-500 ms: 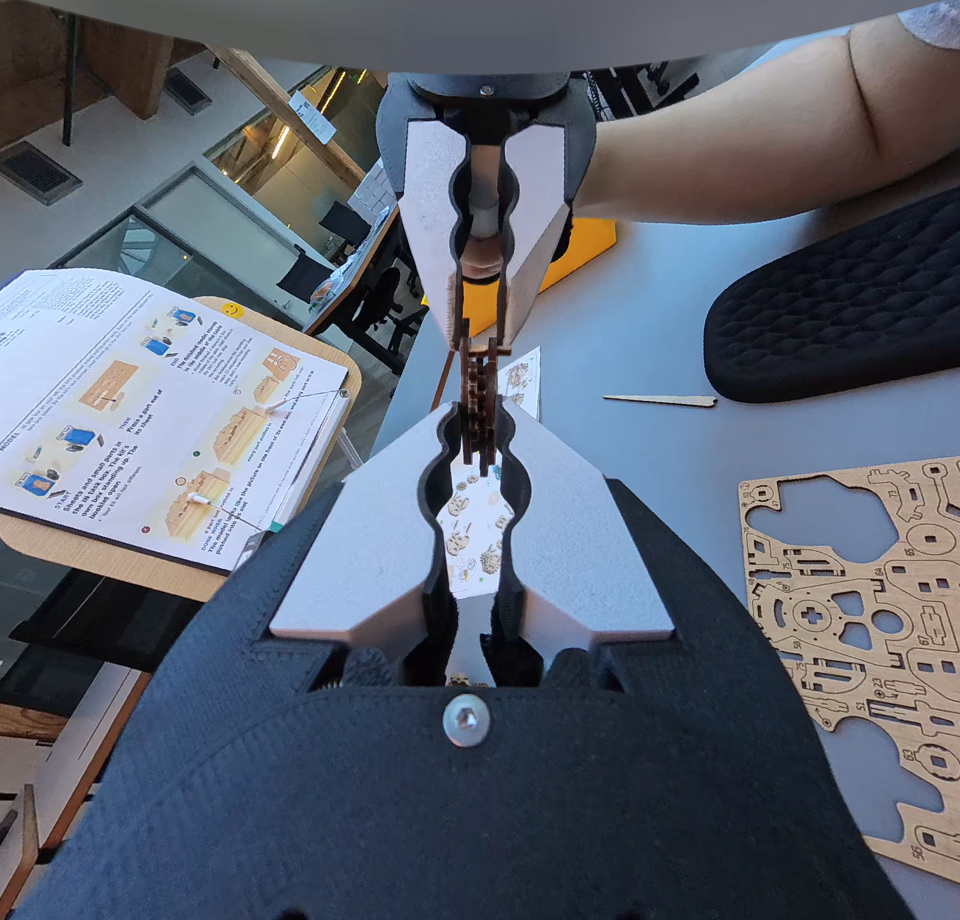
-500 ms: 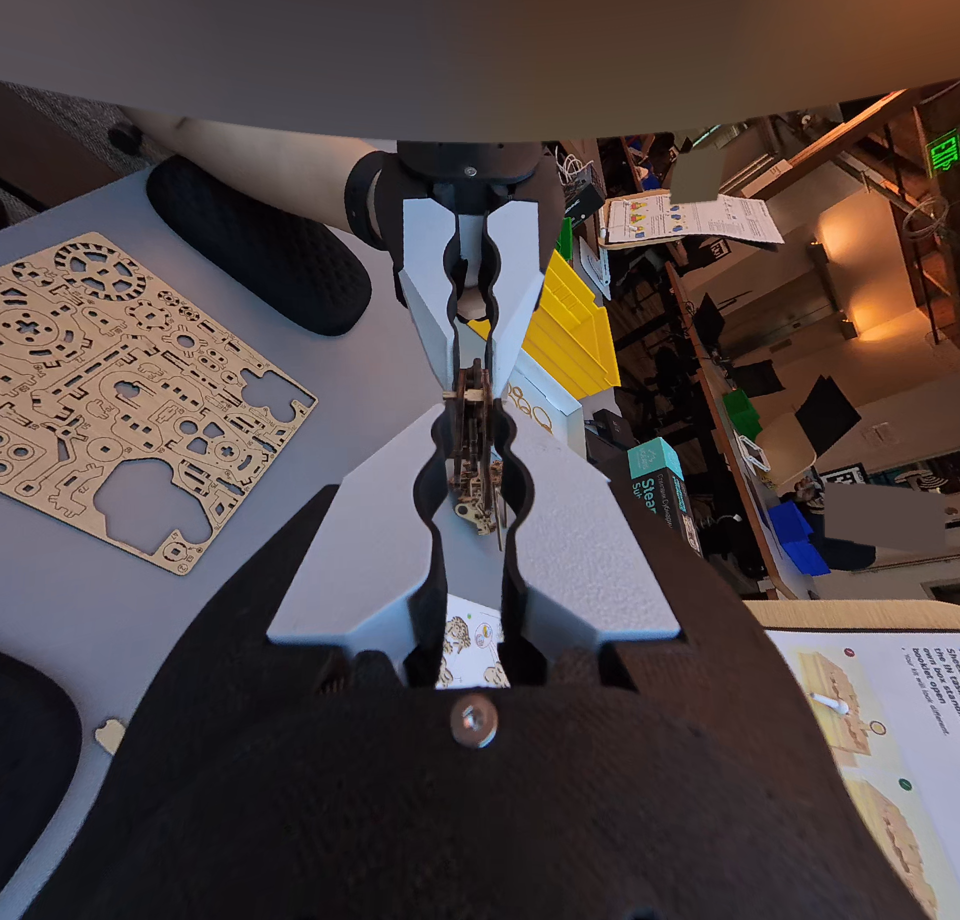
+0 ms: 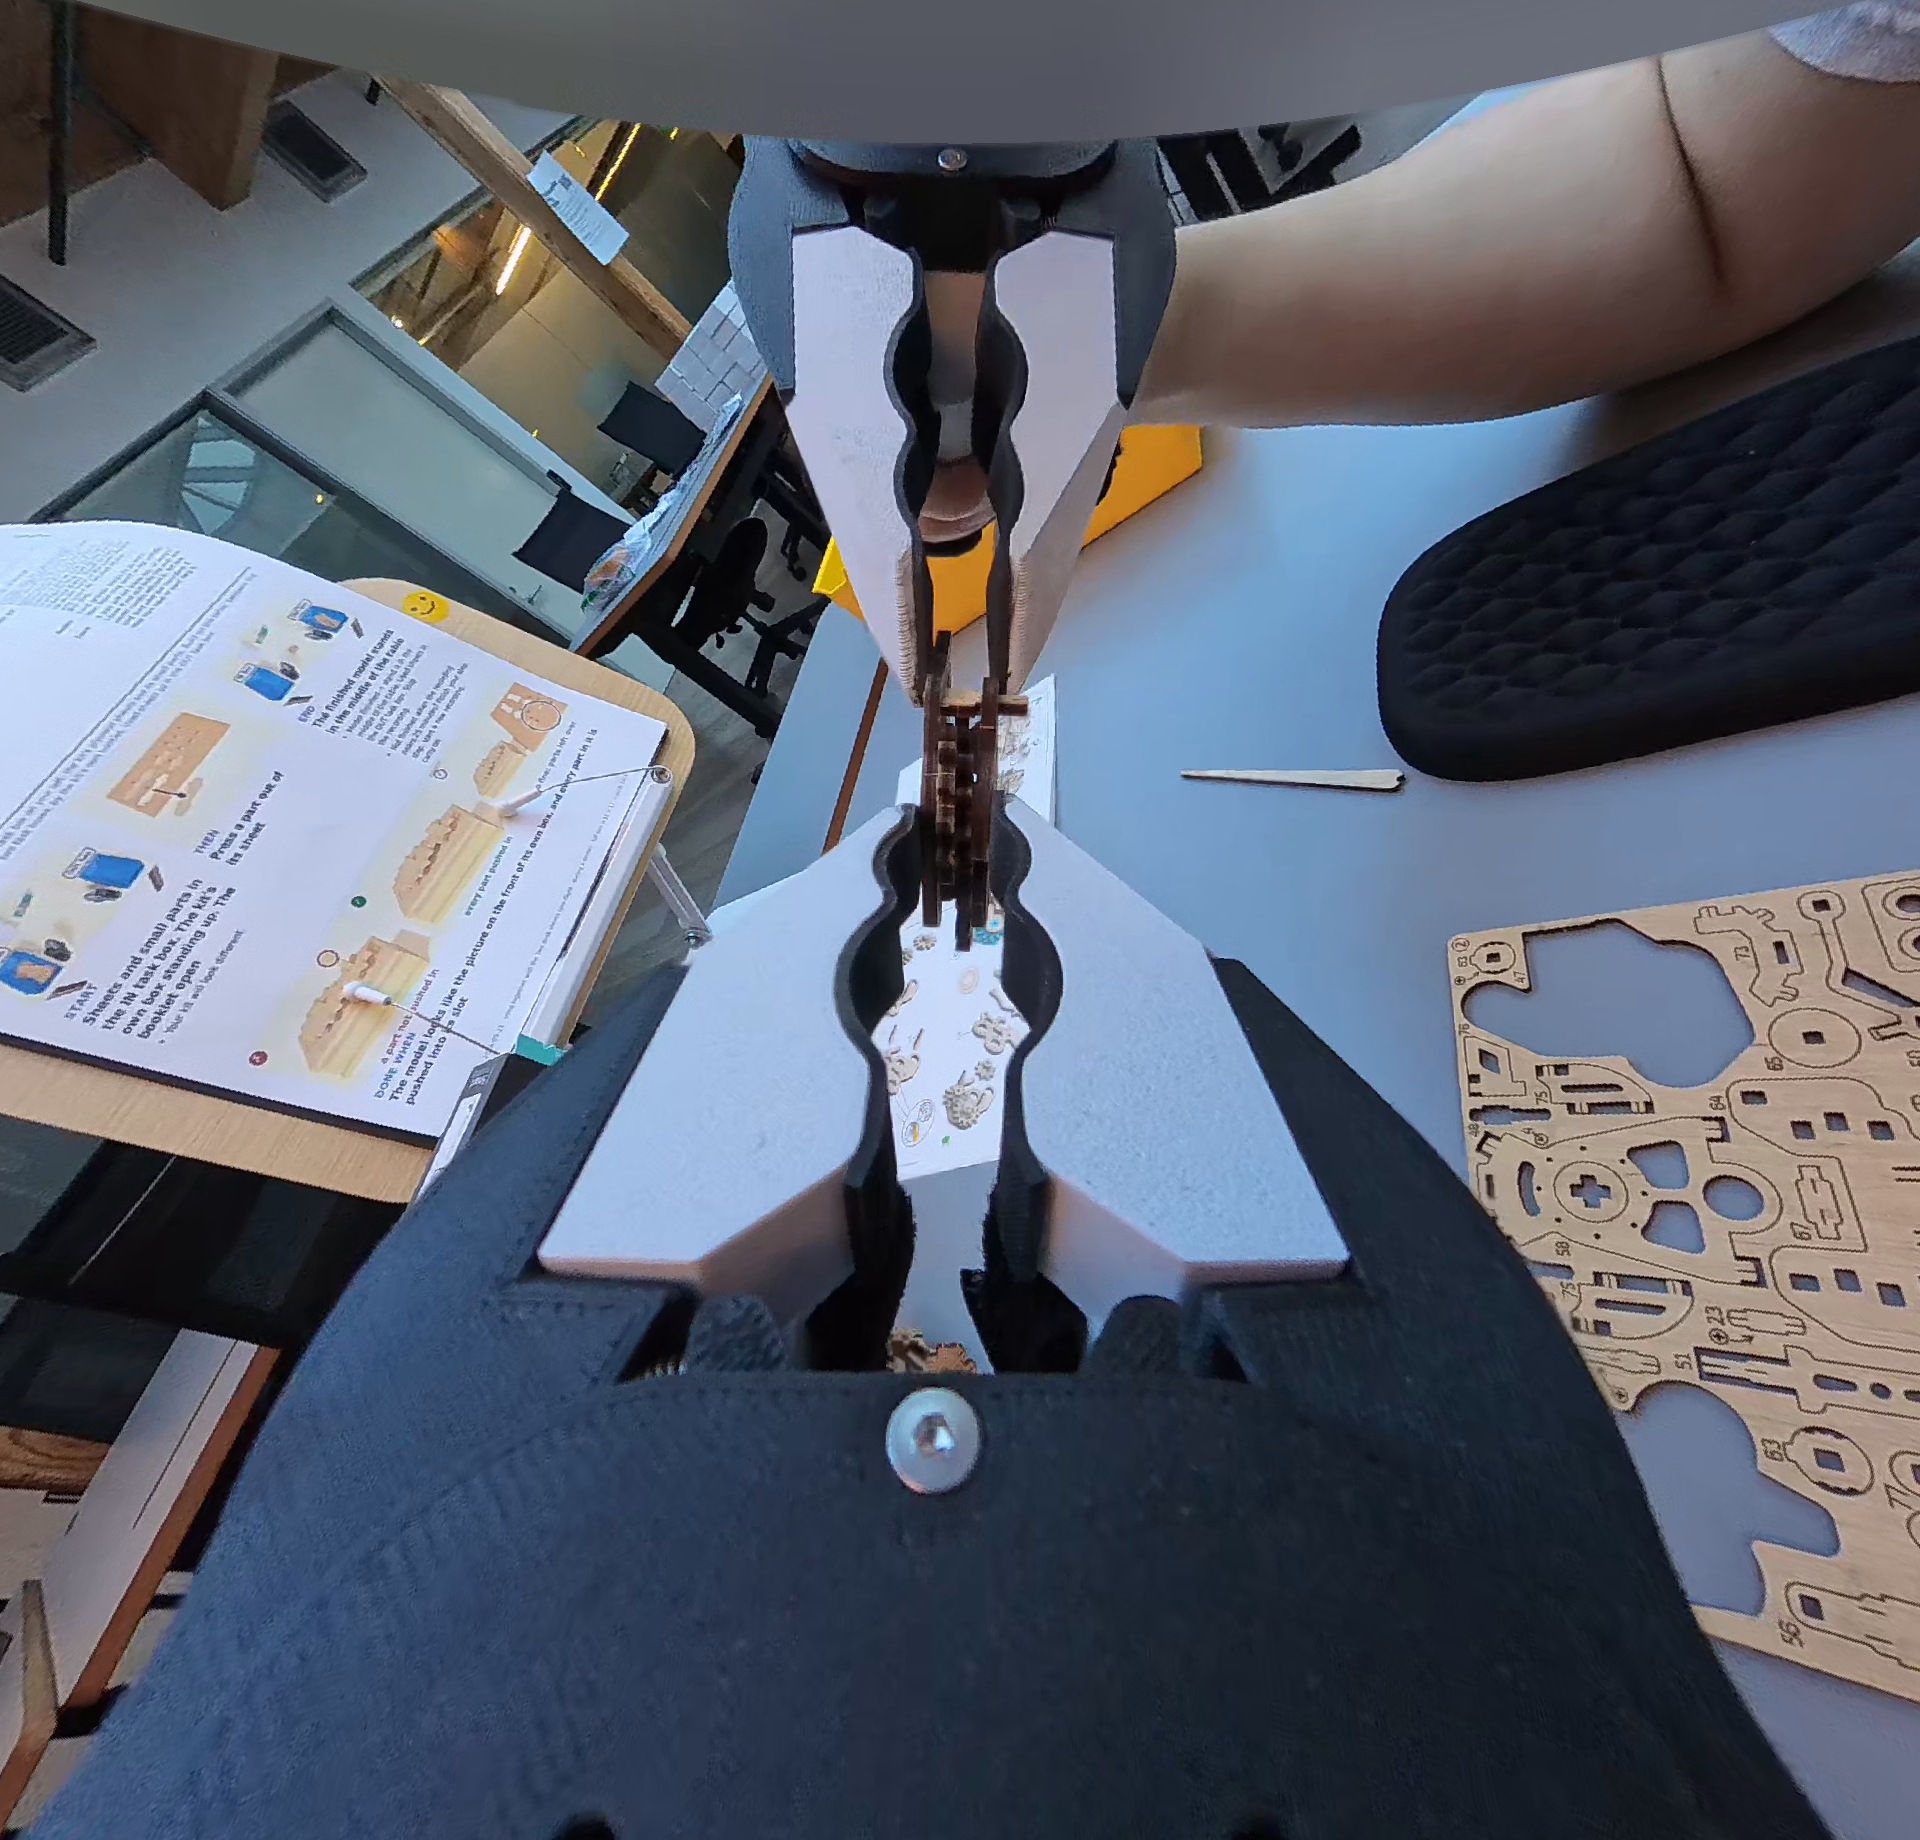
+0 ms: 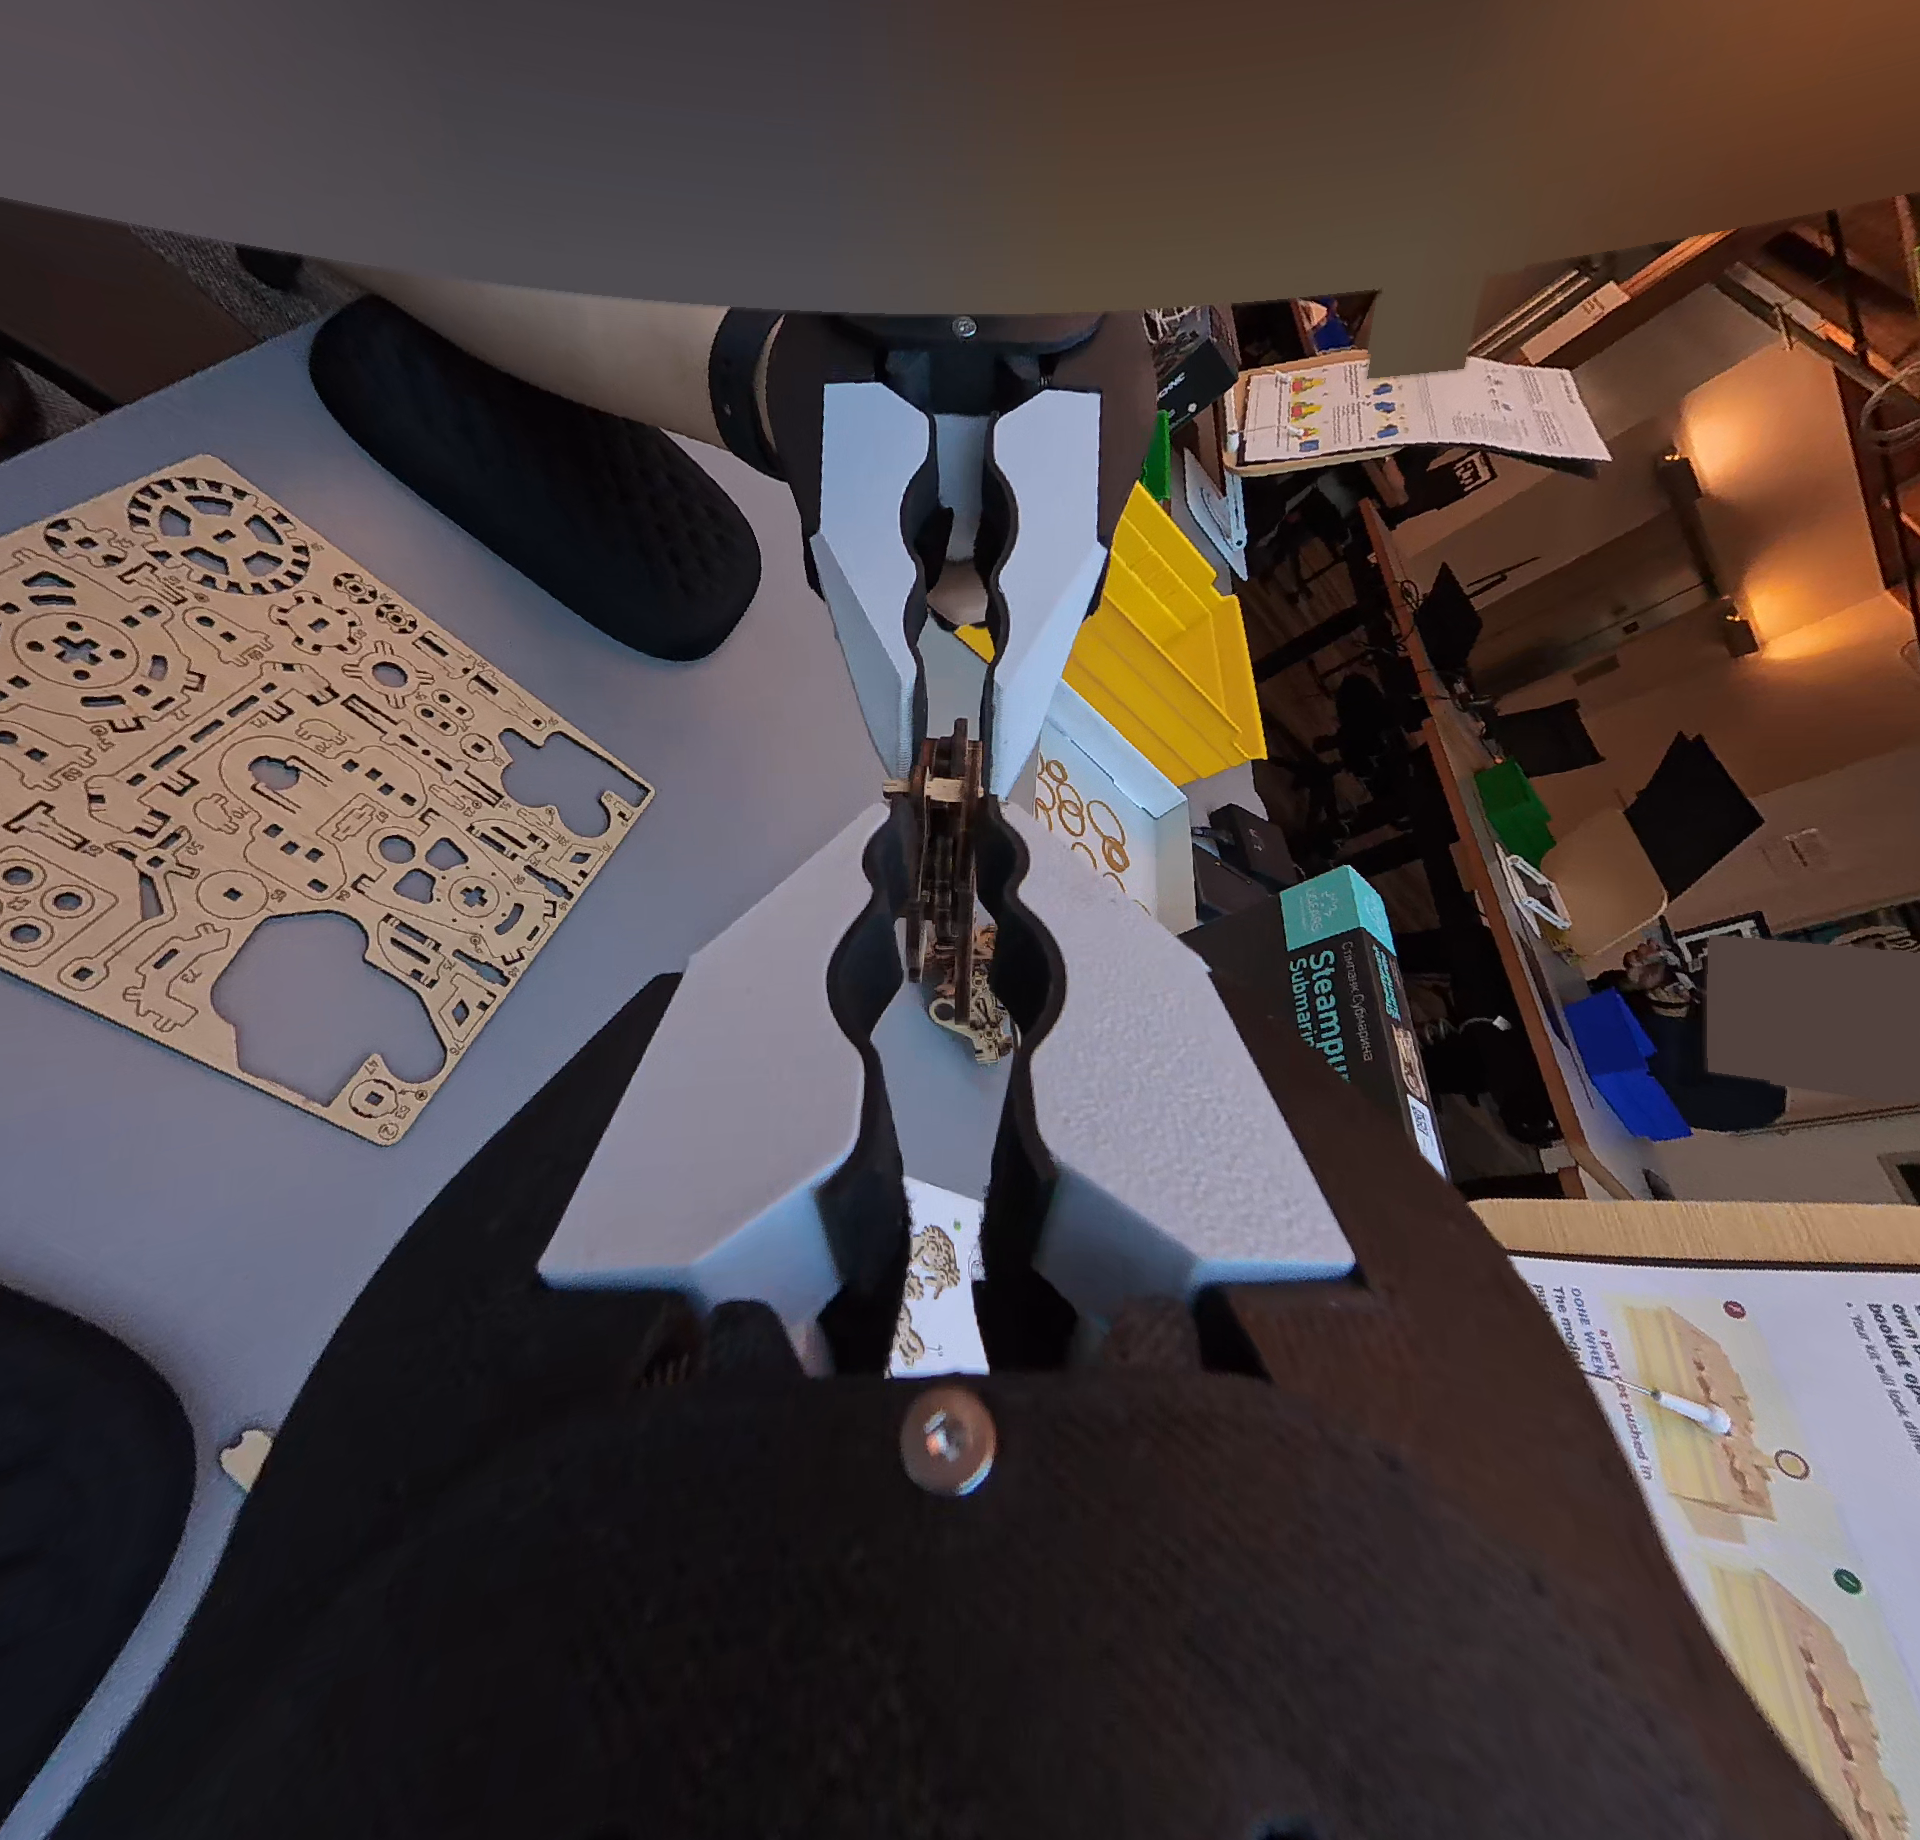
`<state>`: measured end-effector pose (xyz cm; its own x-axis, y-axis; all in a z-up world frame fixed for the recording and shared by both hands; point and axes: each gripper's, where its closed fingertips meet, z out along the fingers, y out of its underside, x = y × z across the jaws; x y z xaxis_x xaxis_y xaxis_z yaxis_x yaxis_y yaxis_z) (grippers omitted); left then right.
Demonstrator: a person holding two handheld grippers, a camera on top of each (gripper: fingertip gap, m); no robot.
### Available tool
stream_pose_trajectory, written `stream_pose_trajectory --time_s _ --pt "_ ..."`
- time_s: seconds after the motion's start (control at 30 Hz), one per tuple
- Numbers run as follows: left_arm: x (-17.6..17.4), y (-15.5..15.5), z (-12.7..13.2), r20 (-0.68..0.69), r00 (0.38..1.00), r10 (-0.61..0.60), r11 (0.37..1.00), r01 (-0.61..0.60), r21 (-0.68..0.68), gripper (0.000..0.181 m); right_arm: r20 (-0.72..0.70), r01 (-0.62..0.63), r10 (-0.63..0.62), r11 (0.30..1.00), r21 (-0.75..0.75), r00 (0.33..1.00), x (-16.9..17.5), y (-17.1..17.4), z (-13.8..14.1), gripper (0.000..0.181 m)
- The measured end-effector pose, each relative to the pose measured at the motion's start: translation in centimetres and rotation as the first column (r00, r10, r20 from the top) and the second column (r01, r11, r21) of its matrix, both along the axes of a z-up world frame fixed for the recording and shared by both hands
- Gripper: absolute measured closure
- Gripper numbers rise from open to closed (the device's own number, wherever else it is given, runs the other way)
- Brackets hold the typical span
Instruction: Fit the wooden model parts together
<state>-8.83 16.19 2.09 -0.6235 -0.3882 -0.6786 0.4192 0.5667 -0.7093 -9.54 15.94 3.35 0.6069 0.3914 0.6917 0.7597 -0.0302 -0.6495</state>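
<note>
Fingers (image 3: 774,1042) of both my grippers pinch one small dark layered wooden gear assembly (image 3: 954,834) from opposite ends.
Below, on the grey table (image 3: 1299,907), I see the large pale laser-cut plywood parts sheet (image 4: 260,782); my left gripper (image 3: 956,855) and right gripper (image 4: 940,834) are nearly closed, tip to tip, holding it aloft.

light: bright daylight left view, dim warm right | sharp | fisheye-warped edges
</note>
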Motion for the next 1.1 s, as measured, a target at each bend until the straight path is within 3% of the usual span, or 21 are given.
stream_pose_trajectory --time_s 0.33,0.63,0.83,1.1 --pt "-0.2 0.0 1.0 -0.007 1.0 -0.026 0.996 0.026 -0.088 0.172 -0.052 0.011 -0.01 1.0 0.026 0.999 0.8 -0.5 1.1 0.163" --pt "-0.6 -0.2 2.0 -0.026 0.997 -0.079 0.978 0.072 -0.198 0.169 -0.067 0.005 -0.004 1.0 0.016 0.998 0.4 -0.5 1.2 0.17" --pt "-1.5 -0.2 3.1 -0.011 0.994 -0.106 0.97 0.101 -0.221 0.161 -0.034 0.013 -0.012 0.999 0.029 0.999 0.4 -0.4 1.2 0.17" --pt "-1.7 -1.0 2.9 0.034 0.996 -0.083 0.98 0.088 -0.176 0.171 0.007 0.022 -0.022 1.0 0.006 1.0 0.0 0.2 0.4 0.17"
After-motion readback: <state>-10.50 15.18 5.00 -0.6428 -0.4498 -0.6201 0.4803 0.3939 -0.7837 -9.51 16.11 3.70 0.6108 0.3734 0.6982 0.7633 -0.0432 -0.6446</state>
